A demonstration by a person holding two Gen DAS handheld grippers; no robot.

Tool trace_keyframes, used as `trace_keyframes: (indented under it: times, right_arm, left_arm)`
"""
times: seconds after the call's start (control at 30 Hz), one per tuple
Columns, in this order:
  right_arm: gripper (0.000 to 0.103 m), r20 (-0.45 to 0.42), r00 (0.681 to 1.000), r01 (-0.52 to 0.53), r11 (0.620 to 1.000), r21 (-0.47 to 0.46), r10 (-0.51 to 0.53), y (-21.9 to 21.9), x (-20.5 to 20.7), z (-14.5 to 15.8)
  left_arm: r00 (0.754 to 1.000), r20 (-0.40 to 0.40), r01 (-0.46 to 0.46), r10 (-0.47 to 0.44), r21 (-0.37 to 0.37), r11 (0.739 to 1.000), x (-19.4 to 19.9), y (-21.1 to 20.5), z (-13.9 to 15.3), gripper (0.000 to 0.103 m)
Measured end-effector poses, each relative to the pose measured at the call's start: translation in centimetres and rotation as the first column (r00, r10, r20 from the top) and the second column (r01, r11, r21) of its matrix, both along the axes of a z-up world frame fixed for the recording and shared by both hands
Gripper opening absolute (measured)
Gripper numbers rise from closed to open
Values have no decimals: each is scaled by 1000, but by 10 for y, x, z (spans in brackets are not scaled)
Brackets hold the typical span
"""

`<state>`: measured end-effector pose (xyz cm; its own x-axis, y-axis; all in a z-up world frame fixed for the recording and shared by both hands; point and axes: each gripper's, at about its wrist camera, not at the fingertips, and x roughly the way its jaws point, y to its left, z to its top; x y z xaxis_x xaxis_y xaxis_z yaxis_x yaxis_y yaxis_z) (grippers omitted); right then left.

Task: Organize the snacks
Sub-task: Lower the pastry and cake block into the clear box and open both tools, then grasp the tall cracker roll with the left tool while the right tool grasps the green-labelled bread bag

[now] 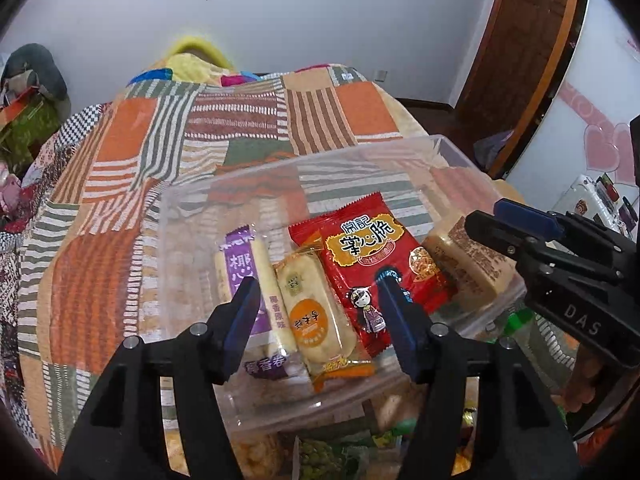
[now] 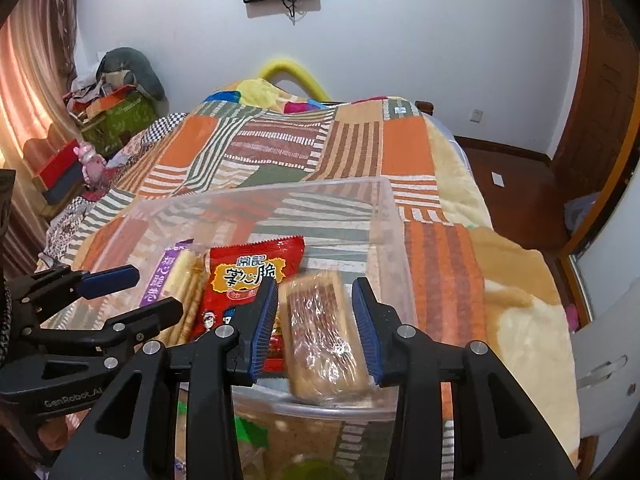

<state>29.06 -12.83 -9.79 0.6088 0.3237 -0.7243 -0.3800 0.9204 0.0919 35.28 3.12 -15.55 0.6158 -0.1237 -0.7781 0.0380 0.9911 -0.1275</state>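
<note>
A clear plastic box [image 1: 192, 216] [image 2: 394, 216] sits on the patchwork bedspread. It holds a purple-wrapped roll pack [image 1: 244, 264] [image 2: 160, 280], a yellow-orange pastry pack [image 1: 310, 312], a red snack pack [image 1: 372, 252] [image 2: 248, 272] and a tan cracker pack [image 1: 472, 264] [image 2: 324, 328]. My left gripper [image 1: 316, 316] is open above the pastry pack, holding nothing. My right gripper [image 2: 316, 320] [image 1: 500, 224] is open, its pads on either side of the blurred cracker pack at the box's right end, with gaps showing.
More loose snack packs [image 1: 320, 456] [image 2: 248, 440] lie in front of the box under the grippers. The bedspread [image 1: 120, 240] [image 2: 440, 280] stretches beyond the box. A white cabinet [image 1: 600, 200] stands on the right and cluttered boxes [image 2: 112, 116] on the left.
</note>
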Motion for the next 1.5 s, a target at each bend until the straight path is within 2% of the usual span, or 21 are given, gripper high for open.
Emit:
trace_keyframes:
  times: [0.3, 0.5, 0.67, 0.93, 1.03, 1.13, 1.27, 1.5]
  right_arm:
    - [50, 92, 996, -20, 999, 30, 17, -7, -28, 33]
    - [55, 146, 989, -39, 997, 62, 29, -13, -53, 48]
    - [60, 144, 989, -50, 995, 84, 38, -15, -71, 43]
    - [64, 70, 996, -69, 991, 118, 61, -14, -95, 22]
    - [70, 53, 995, -89, 986, 138, 82, -11, -105, 14]
    - [74, 45, 995, -93, 986, 136, 88, -6, -110, 3]
    - [74, 5, 996, -88, 987, 137, 89, -2, -109, -9]
    - [76, -44, 996, -77, 989, 127, 83, -5, -115, -27]
  left_arm:
    - [995, 93, -19, 19, 0, 1000, -37, 21, 42, 66]
    - [990, 138, -41, 38, 22, 999, -69, 42, 60, 78]
    - [992, 112, -57, 54, 30, 998, -93, 54, 49, 82]
    - [999, 22, -43, 44, -29, 999, -133, 53, 16, 83]
    - [998, 19, -57, 58, -38, 998, -146, 49, 7, 83]
    - [997, -3, -72, 72, -67, 995, -154, 46, -2, 83]
    - [997, -22, -81, 80, -74, 994, -159, 44, -9, 83]
    - [998, -37, -53, 49, -111, 992, -164, 30, -11, 83]
